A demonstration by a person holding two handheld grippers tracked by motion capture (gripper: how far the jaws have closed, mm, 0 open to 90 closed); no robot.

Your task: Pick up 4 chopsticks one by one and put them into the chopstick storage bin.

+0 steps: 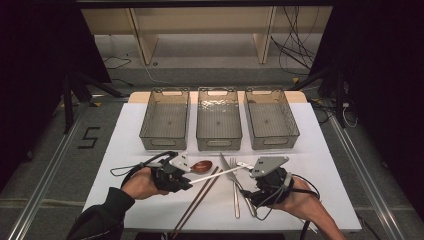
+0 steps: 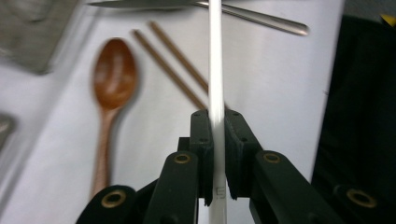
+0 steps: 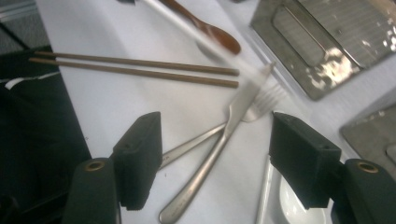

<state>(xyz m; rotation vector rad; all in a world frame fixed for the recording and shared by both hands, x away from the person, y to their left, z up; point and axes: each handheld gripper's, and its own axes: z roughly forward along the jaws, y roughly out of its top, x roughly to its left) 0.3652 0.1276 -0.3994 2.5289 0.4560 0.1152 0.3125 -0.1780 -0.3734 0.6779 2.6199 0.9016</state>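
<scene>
My left gripper (image 1: 189, 181) (image 2: 217, 121) is shut on a thin white stick (image 2: 215, 56) (image 1: 220, 173), which slants up and right above the table toward my right gripper (image 1: 255, 175). The stick's blurred far end (image 3: 205, 42) hangs over the fork tines in the right gripper view. My right gripper (image 3: 219, 163) is open, its jaws wide apart with nothing pressed between them, above a steel knife (image 3: 224, 135) and fork (image 3: 261, 105) that lie crossed. A wooden spoon (image 1: 201, 166) (image 2: 114, 74) and a pair of brown chopsticks (image 1: 200, 197) (image 3: 140, 67) lie between the hands.
Three clear bins stand side by side at the back of the white table (image 1: 320, 165): left (image 1: 164, 142), middle (image 1: 218, 144), right (image 1: 274, 141). A white glossy piece (image 3: 289, 200) lies partly hidden under my right gripper's jaw. The table's front edge is close to both hands.
</scene>
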